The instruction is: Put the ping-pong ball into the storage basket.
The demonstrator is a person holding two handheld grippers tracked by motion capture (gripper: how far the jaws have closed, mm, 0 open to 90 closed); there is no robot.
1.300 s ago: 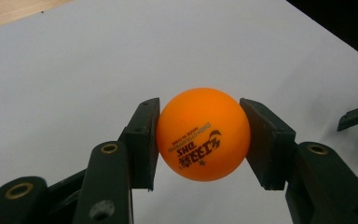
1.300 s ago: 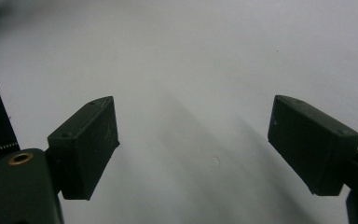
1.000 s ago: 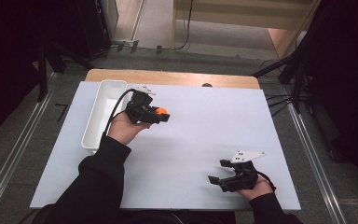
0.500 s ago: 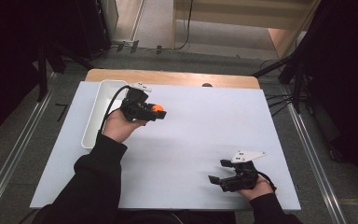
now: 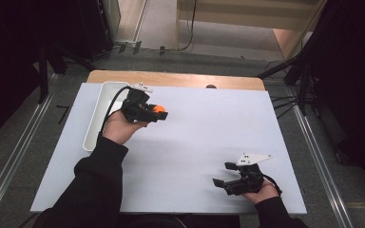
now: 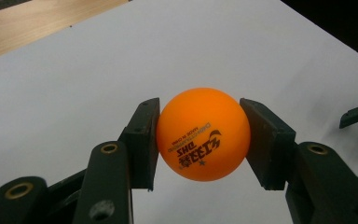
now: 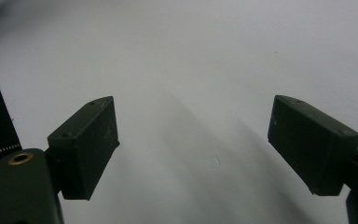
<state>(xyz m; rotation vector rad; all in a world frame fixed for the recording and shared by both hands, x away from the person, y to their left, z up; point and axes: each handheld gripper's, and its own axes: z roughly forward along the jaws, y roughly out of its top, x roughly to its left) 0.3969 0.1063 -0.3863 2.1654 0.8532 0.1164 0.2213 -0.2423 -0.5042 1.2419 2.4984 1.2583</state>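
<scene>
Resting nearest the person, the right gripper [image 5: 228, 179] sits low on the white surface [image 5: 204, 142], its jaws spread wide with nothing between them; it has not shifted over the last second. Farther out, the left gripper [image 5: 160, 114] is clamped on the orange ball [image 5: 158, 109], both pads pressed to the ball's sides in the left gripper view [image 6: 203, 133], and holds it clear of the surface. Compared with a second ago, that hand has carried the ball slightly toward the white tray [image 5: 95, 118] at the left edge, so the ball now hangs just beside the tray's right rim. Judged from this, a transfer into the tray is under way and not yet completed. Whether the tray holds anything is hard to tell; the hand covers part of it.
</scene>
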